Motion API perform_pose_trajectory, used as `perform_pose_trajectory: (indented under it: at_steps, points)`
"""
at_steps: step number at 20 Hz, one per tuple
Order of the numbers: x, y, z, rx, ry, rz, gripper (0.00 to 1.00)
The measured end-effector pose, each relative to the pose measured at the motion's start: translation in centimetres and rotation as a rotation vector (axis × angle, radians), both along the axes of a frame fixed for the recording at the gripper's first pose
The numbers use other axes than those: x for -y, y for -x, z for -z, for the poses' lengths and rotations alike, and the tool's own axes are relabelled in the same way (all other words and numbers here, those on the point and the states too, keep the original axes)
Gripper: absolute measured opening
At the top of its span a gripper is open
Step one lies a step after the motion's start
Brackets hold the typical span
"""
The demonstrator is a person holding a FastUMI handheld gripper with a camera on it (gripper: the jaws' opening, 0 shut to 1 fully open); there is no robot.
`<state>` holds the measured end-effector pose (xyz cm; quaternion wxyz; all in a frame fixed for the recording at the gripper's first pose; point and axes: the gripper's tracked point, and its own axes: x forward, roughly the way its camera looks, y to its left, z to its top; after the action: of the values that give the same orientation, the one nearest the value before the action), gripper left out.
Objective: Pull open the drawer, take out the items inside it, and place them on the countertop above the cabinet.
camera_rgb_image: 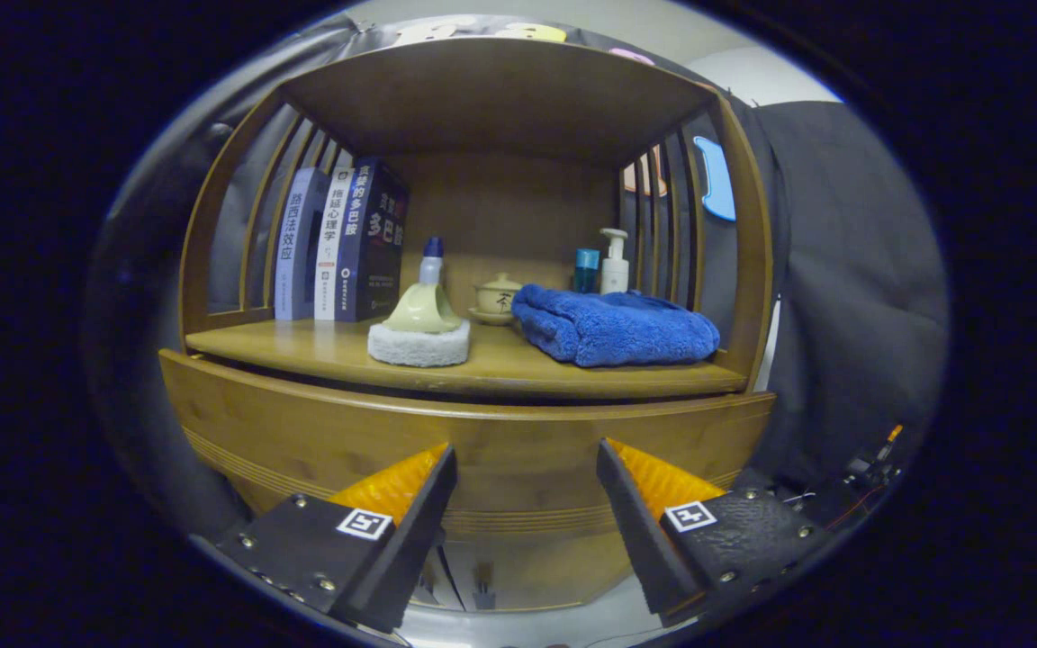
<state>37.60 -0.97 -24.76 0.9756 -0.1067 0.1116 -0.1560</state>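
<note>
While apart, fingers (527,459) probably facing drawer (500,432).

The cabinet (302,432) is warm brown wood with grooved lines across its front. A deep blue towel (613,326) lies beside a white-padded, cream-handled brush (419,328); the teapot (498,294) looks pale beige, perhaps.

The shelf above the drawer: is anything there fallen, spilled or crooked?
Nothing stands out. The books stand upright, the brush and folded blue towel lie flat on the countertop. The tool is open before the drawer front.
</note>
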Motion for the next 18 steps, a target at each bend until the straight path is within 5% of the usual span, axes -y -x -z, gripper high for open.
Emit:
perform_pose_trajectory:
  at_steps: [18]
  points:
    - [0.2, -1.5, -0.1, 0.009, 0.077, 0.023, 0.92]
